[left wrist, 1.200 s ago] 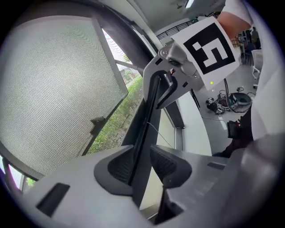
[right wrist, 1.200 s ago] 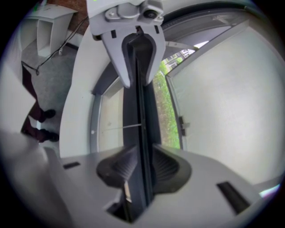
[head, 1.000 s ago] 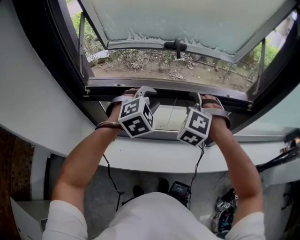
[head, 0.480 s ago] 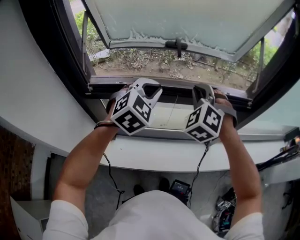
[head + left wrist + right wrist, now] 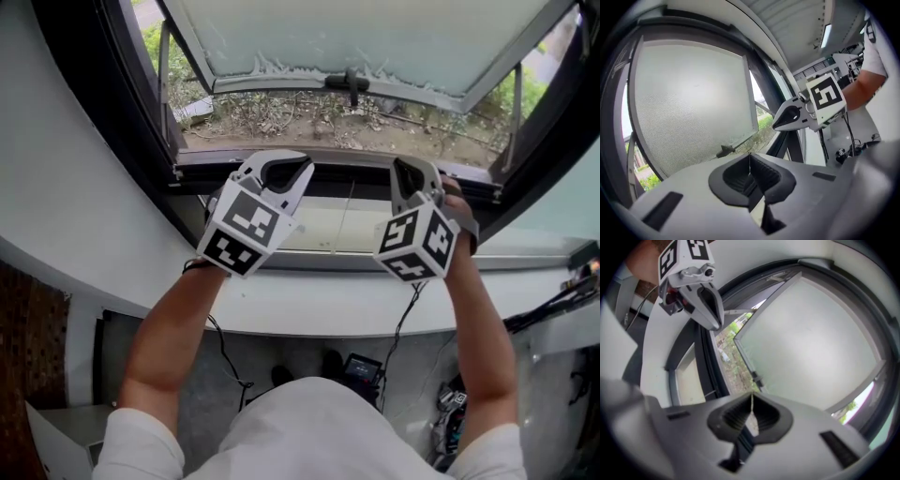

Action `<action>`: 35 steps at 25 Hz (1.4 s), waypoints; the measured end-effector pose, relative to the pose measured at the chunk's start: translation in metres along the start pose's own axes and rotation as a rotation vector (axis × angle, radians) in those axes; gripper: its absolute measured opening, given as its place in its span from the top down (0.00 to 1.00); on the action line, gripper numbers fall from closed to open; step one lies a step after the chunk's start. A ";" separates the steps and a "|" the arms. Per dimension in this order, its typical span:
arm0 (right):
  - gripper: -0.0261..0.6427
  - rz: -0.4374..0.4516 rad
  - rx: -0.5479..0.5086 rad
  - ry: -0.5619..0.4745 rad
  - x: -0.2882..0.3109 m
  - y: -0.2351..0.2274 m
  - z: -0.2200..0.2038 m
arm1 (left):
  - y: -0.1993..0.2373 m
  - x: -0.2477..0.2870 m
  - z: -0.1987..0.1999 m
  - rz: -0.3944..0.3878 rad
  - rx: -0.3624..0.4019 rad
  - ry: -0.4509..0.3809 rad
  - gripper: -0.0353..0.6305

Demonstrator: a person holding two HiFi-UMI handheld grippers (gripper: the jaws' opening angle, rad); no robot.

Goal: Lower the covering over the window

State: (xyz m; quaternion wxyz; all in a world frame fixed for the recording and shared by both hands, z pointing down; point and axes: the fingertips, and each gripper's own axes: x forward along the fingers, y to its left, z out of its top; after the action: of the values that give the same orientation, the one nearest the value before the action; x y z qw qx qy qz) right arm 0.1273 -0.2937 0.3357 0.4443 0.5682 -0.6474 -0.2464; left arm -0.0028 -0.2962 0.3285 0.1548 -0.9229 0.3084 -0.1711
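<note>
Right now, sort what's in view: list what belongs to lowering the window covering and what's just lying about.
Job: frosted-glass window sash, swung open; dark metal window frame; left gripper and right gripper, jaws just closed, nothing seen between. Covering not visible.
Lying about: black cables at far right; small black box on the floor; tangled wires.

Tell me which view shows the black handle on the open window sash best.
The head view: the handle sits unobstructed at the middle of the sash's lower rail. The left gripper view shows only a small dark silhouette; the right gripper view shows a small blurred shape.
</note>
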 end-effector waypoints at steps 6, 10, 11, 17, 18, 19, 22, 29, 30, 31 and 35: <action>0.92 -0.053 0.110 -0.044 -0.030 -0.003 0.003 | -0.007 -0.031 0.005 0.036 -0.129 -0.100 0.91; 0.92 -0.073 0.149 -0.049 -0.047 -0.001 0.002 | -0.015 -0.045 0.001 0.031 -0.175 -0.121 0.91; 0.92 -0.075 0.155 -0.049 -0.050 0.000 0.001 | -0.017 -0.047 0.000 0.029 -0.183 -0.125 0.91; 0.92 -0.100 0.207 -0.050 -0.063 0.002 -0.010 | -0.026 -0.062 -0.004 0.023 -0.267 -0.169 0.91; 0.92 -0.103 0.217 -0.050 -0.065 0.003 -0.012 | -0.028 -0.064 -0.005 0.020 -0.285 -0.179 0.91; 0.92 -0.107 0.227 -0.048 -0.067 0.004 -0.014 | -0.030 -0.066 -0.006 0.018 -0.299 -0.186 0.91; 0.92 -0.121 0.260 -0.050 -0.072 0.005 -0.017 | -0.033 -0.074 -0.008 0.020 -0.321 -0.201 0.91; 0.92 -0.167 0.369 -0.082 -0.092 0.009 -0.022 | -0.045 -0.095 -0.020 0.029 -0.385 -0.244 0.91; 0.92 -0.167 0.371 -0.082 -0.095 0.012 -0.022 | -0.047 -0.097 -0.023 0.026 -0.397 -0.248 0.91; 0.92 -0.165 0.371 -0.081 -0.098 0.016 -0.023 | -0.050 -0.100 -0.027 0.021 -0.410 -0.250 0.91; 0.92 -0.151 0.373 -0.066 -0.114 0.031 -0.029 | -0.062 -0.112 -0.039 -0.004 -0.459 -0.246 0.91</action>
State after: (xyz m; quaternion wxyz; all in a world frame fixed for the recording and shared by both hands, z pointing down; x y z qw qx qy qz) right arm 0.1311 -0.1722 0.3419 0.2900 0.6794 -0.6514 -0.1733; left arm -0.0710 -0.1862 0.3633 -0.0225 -0.9483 0.3162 0.0166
